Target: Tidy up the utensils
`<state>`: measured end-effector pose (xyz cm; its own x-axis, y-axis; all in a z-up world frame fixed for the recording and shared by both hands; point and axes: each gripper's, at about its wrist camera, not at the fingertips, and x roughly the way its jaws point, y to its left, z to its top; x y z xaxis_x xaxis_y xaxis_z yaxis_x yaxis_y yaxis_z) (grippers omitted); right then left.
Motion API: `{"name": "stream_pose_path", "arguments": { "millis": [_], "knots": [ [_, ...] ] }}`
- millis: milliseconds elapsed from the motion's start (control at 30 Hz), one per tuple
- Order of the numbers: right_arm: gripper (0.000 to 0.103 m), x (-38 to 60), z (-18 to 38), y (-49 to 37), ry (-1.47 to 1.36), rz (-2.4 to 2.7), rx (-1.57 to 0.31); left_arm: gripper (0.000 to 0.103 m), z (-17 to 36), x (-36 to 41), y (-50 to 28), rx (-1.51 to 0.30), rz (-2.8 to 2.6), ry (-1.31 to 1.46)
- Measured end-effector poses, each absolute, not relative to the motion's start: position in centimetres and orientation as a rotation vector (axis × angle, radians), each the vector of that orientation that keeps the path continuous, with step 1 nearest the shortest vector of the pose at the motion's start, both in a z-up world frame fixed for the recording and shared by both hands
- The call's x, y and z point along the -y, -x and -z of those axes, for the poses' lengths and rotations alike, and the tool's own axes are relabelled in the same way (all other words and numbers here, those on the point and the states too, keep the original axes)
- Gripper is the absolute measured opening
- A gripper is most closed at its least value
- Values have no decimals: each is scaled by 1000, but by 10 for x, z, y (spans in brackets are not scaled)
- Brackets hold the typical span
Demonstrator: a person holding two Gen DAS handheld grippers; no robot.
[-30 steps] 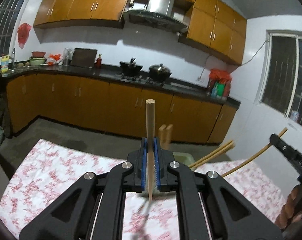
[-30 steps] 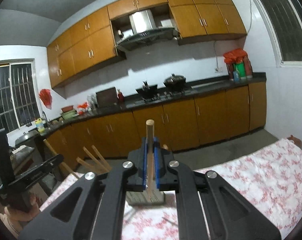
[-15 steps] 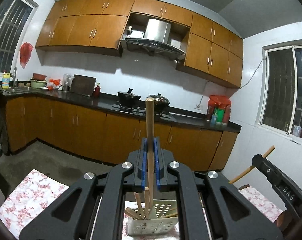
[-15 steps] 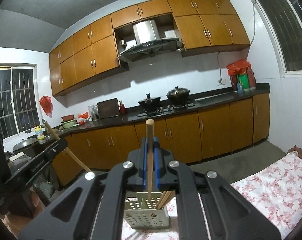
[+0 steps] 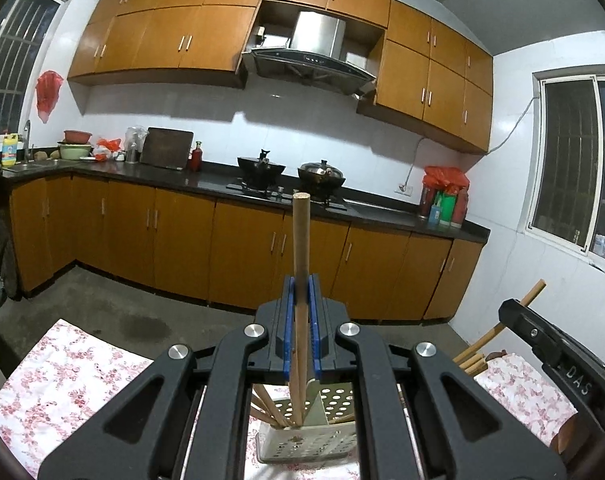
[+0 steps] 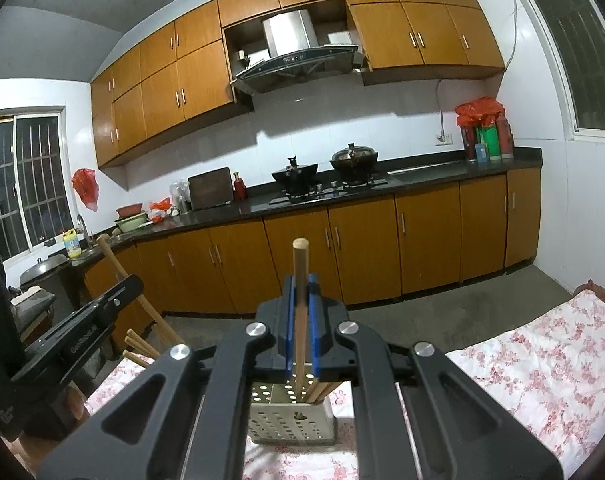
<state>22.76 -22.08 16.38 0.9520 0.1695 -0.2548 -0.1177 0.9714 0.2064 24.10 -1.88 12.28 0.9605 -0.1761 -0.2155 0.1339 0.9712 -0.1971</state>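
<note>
In the left wrist view my left gripper (image 5: 301,300) is shut on an upright wooden stick (image 5: 301,240). The stick's lower end reaches into a white perforated utensil holder (image 5: 306,442) that has several other wooden sticks in it. My right gripper (image 6: 301,300) is shut on a thinner wooden stick (image 6: 300,272), also upright, with its tip inside the same holder (image 6: 292,420). Each gripper shows at the edge of the other's view, the right one (image 5: 558,354) and the left one (image 6: 78,338), both with a stick slanting up out of them.
The holder stands on a table with a red-flowered cloth (image 5: 74,376) (image 6: 534,364). Beyond the table are the bare floor, brown kitchen cabinets (image 5: 182,240) and a dark worktop with two pots (image 6: 322,168). A person's hand (image 5: 574,436) shows at the lower right.
Both grippers have moved in over the holder, which now sits close under each of them. The sticks' lower ends have come down into it. Both stay shut on their sticks.
</note>
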Motion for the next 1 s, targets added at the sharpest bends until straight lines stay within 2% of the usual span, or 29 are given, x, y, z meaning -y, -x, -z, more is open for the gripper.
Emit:
{"name": "stream_pose_path", "arguments": {
  "millis": [133,200,233,300,400,500,567,633,667,733,767,833,1000],
  "knots": [
    [13,218,-164,-226,-182,-144,-278,11,-127,17,-245,-249,159,197],
    [18,218,-167,-221,-176,-137,-266,28,-131,14,-242,-247,155,202],
    [22,218,-169,-219,-174,-134,-259,40,-132,12,-240,-239,150,204],
    [27,220,-173,-210,-164,-122,-238,45,-137,8,-233,-221,142,205],
    [44,224,-177,-196,-155,-100,-208,51,-143,2,-222,-215,133,201],
    [57,231,-178,-175,-148,-76,-181,64,-144,-6,-208,-204,115,187],
    [65,234,-177,-165,-144,-68,-171,78,-143,-12,-197,-193,98,178],
    [80,236,-176,-153,-136,-56,-162,88,-141,-18,-186,-184,85,173],
    [84,236,-174,-146,-132,-50,-157,93,-139,-22,-178,-178,74,169],
    [96,236,-170,-132,-118,-37,-142,96,-137,-27,-167,-170,63,159],
    [98,235,-169,-126,-108,-29,-133,97,-135,-31,-159,-167,56,148],
    [99,231,-165,-113,-77,-13,-120,101,-131,-34,-150,-164,40,132],
    [99,218,-149,-93,-1,8,-154,101,-110,-39,-128,-201,7,81]
  ]
}}
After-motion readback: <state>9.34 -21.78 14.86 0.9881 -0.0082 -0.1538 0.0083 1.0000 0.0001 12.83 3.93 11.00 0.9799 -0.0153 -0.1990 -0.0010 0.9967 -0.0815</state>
